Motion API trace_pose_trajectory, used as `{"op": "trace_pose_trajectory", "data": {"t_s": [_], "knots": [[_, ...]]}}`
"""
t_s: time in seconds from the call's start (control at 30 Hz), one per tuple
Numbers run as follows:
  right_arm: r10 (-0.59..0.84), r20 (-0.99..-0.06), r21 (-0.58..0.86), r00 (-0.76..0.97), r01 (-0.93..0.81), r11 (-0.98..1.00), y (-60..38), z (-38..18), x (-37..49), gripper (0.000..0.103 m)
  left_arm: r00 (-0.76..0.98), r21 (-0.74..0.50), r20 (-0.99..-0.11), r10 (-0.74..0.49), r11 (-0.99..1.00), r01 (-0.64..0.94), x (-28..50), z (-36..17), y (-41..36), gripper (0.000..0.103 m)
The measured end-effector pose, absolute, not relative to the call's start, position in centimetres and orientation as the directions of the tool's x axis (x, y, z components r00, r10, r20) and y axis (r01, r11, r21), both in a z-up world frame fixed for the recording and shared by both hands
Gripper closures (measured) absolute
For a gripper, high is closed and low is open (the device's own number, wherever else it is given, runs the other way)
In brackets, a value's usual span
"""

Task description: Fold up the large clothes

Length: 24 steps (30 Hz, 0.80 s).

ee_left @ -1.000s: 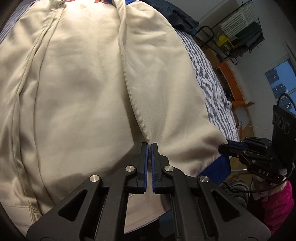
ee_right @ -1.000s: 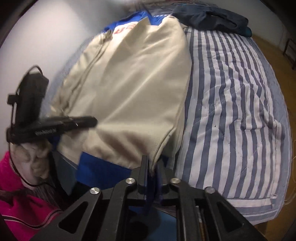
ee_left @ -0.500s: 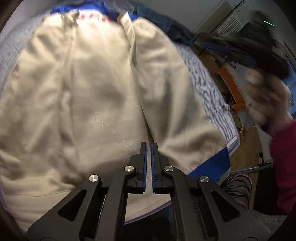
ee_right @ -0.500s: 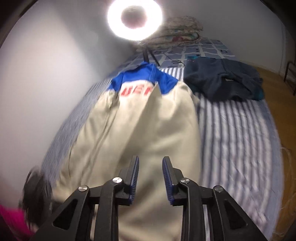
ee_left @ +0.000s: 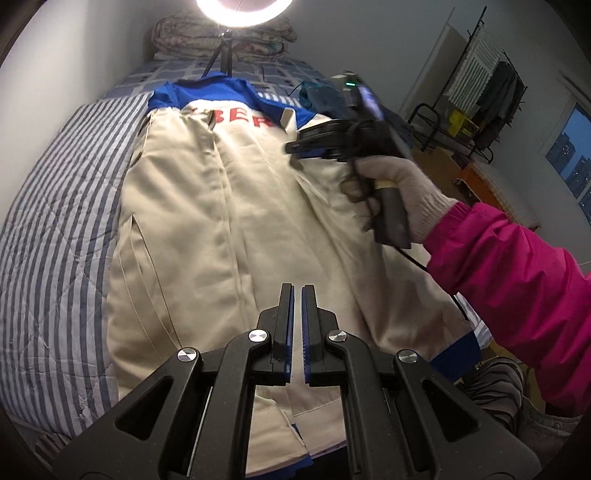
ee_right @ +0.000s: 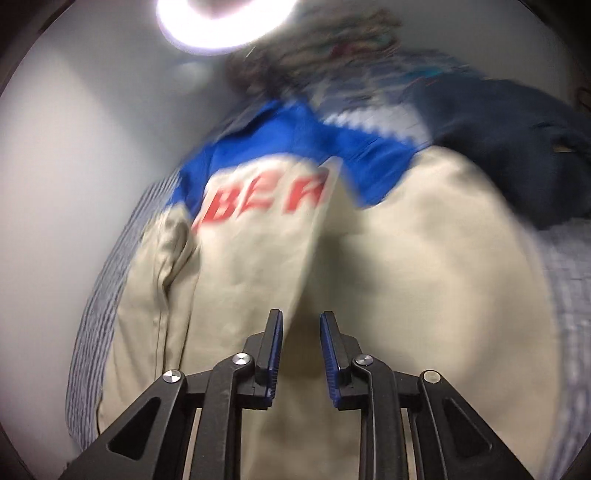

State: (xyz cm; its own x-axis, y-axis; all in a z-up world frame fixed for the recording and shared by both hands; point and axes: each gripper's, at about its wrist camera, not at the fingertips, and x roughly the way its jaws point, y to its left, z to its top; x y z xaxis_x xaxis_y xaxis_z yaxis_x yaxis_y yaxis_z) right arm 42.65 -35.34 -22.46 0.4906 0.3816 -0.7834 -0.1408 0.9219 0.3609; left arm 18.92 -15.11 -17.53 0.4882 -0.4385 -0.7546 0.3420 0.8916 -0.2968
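The right gripper, fingers apart and empty, hovers over the upper right of the one cream-and-blue jacket. The left gripper, fingers nearly together and holding nothing, hangs above its hem. The jacket lies lengthwise on the striped bed, collar far. One dark garment lies beyond.

1. Ring light glaring at the head of the striped bed.
2. Folded quilts stacked behind it.
3. Dark garment heaped on the bed.
4. Clothes rack near the window.
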Motion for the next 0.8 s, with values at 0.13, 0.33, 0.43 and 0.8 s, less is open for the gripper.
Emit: {"op": "trace_pose_trajectory", "data": {"t_s": [0.13,0.33,0.43,0.8], "knots": [[0.429,-0.829,0.322,0.359,-0.319,0.891,-30.9,-23.4,42.1,0.080,0.457,-0.319,-0.765,-0.454,0.883,0.343,19.5,-18.9,-16.0,0.102],[0.522,-0.739,0.399,0.426,-0.348,0.848,-37.1,-17.5,38.4,0.059,0.404,-0.341,-0.761,-0.508,0.843,0.417,19.8,-19.8,-20.5,0.102],[0.463,-0.721,0.393,0.516,-0.246,0.886,-43.8,-15.8,37.2,0.058,0.371,-0.321,-0.772,-0.517,0.820,0.474,19.9,-20.4,-23.8,0.102],[0.491,-0.638,0.670,0.594,0.114,0.733,-57.7,-22.3,39.7,0.070,0.253,-0.193,-0.883,-0.396,0.797,0.573,19.9,-26.1,-29.2,0.102]]}}
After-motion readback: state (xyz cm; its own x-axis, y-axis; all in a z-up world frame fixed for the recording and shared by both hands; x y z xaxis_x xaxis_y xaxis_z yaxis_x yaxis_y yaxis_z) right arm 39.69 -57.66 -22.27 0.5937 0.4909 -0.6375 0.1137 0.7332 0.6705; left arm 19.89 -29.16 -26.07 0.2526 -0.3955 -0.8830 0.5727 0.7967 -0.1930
